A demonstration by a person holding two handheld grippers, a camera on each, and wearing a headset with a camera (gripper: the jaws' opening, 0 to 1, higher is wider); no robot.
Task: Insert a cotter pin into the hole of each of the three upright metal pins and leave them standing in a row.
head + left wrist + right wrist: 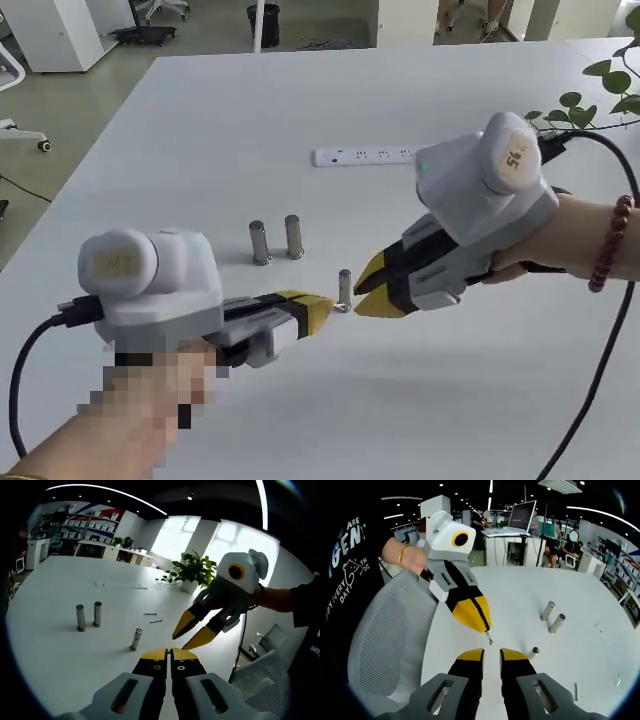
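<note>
Three metal pins stand on the white table [200, 150]. A far pin [259, 242] and a second far pin [293, 236] stand close together. The near pin [345, 288] stands alone, right between the two grippers.

The left gripper [326, 303] is squeezed tight on a thin cotter pin [489, 638]. Its little end pokes out past the yellow tips. The right gripper [360, 298] has its jaws apart and holds nothing. It sits just beside the near pin.

I think the job now is to poke the cotter pin through the hole in the near pin. The hole is too small for me to see. It would help if the right gripper pinches the near pin low down, so it does not fall over. Then the cotter pin should go in straight and slowly.

One spare cotter pin [150, 614] and a second spare cotter pin [156, 621] lie on the table.

The black shirt [350, 580] has white letters. I can read "ARE" and "EVERY DAY". I cannot read any words on the power strip [365, 156].
</note>
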